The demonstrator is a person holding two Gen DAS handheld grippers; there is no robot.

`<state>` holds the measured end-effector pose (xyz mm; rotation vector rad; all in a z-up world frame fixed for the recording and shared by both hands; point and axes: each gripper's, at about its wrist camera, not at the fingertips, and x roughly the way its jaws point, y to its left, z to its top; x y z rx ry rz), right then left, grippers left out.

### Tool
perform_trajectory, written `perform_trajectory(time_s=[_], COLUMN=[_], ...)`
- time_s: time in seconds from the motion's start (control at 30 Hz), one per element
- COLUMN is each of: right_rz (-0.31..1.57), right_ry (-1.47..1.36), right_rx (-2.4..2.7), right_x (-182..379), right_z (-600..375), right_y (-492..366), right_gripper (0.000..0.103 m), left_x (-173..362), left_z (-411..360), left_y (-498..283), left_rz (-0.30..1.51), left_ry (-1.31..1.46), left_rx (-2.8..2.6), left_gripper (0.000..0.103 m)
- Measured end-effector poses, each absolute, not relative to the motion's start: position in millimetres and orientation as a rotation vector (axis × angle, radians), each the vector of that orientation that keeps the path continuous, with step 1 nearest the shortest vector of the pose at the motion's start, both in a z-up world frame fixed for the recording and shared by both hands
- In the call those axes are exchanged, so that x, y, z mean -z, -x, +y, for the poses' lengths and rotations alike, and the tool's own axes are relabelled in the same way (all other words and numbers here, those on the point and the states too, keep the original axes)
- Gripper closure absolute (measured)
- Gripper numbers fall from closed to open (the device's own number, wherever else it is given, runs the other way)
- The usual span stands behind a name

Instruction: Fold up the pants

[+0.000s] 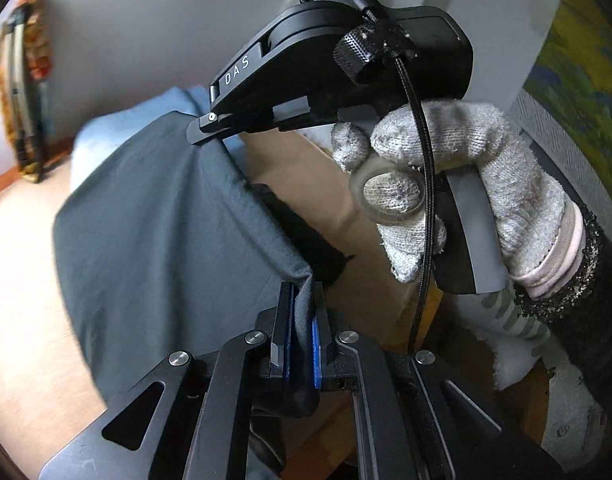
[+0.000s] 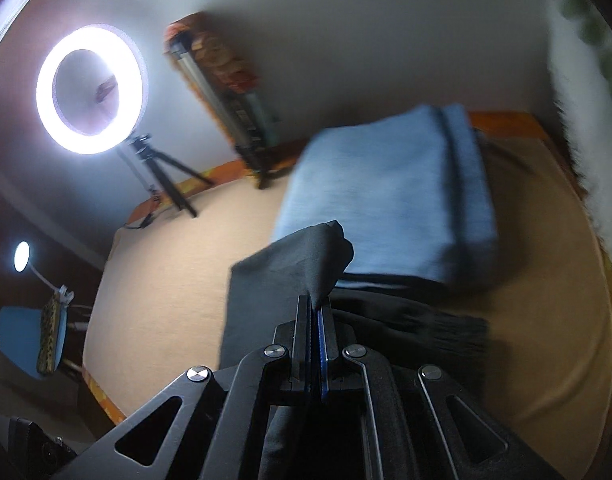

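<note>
Left wrist view: your left tongs are clamped on a bunched edge of the dark grey-teal fabric pants, which stretch toward 11 o'clock over the tan tabletop. At 1 o'clock your white-gloved right hand holds the other tool, its tongs pinching the pants' far edge. Bare tabletop lies toward 9 o'clock.

Right wrist view: your right tongs grip a pants corner. A folded light-blue cloth sits at 1 o'clock; open tabletop at 10 o'clock, before the glowing ring light on its tripod.

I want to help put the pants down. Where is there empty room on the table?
The bare tan tabletop between the dark pants and the ring light's tripod is free. It is crowded by the folded blue cloth, which borders the pants.
</note>
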<state>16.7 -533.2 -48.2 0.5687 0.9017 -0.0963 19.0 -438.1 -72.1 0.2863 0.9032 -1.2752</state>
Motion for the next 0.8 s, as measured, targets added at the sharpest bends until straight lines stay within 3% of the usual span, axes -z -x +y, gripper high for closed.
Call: perform_trajectory(time_s=[0.8], right_rz=[0.947], right_ry=[-0.616], right_rx=[0.17], right_x=[123], right_z=[-619], right_y=[7], right_gripper=[0.103], left_x=[113], left_z=[-525], left_y=[6], left_rz=[0.979], left_ry=[-0.295], left_rx=[1.31], left_gripper=[0.097])
